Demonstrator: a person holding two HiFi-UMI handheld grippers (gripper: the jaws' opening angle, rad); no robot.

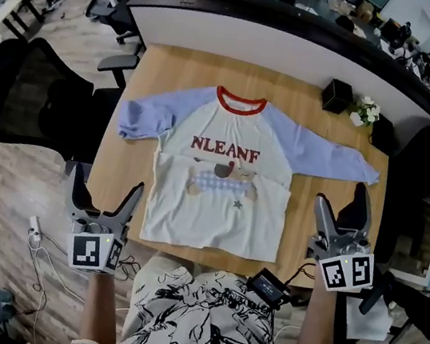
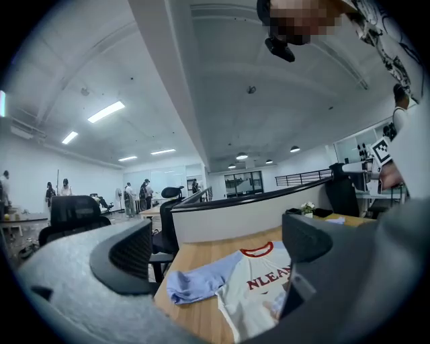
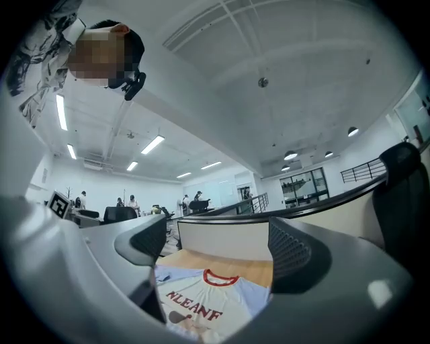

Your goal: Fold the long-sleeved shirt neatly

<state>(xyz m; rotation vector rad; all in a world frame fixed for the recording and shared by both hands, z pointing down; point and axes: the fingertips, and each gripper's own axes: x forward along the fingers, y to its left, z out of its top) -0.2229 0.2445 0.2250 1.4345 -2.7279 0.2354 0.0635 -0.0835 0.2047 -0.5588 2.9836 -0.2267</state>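
Lying flat with sleeves spread, the long-sleeved shirt fills the middle of the table. The left tool and right tool, both open and empty, flank its hem. A black box and flowers stand beyond the right sleeve.

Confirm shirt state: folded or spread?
Spread: the shirt lies flat, front up, on the table, both sleeves out sideways.

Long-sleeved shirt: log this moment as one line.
shirt: flat on table, sleeves out, unfolded | left gripper: open, empty | right gripper: open, empty | both clear of shirt
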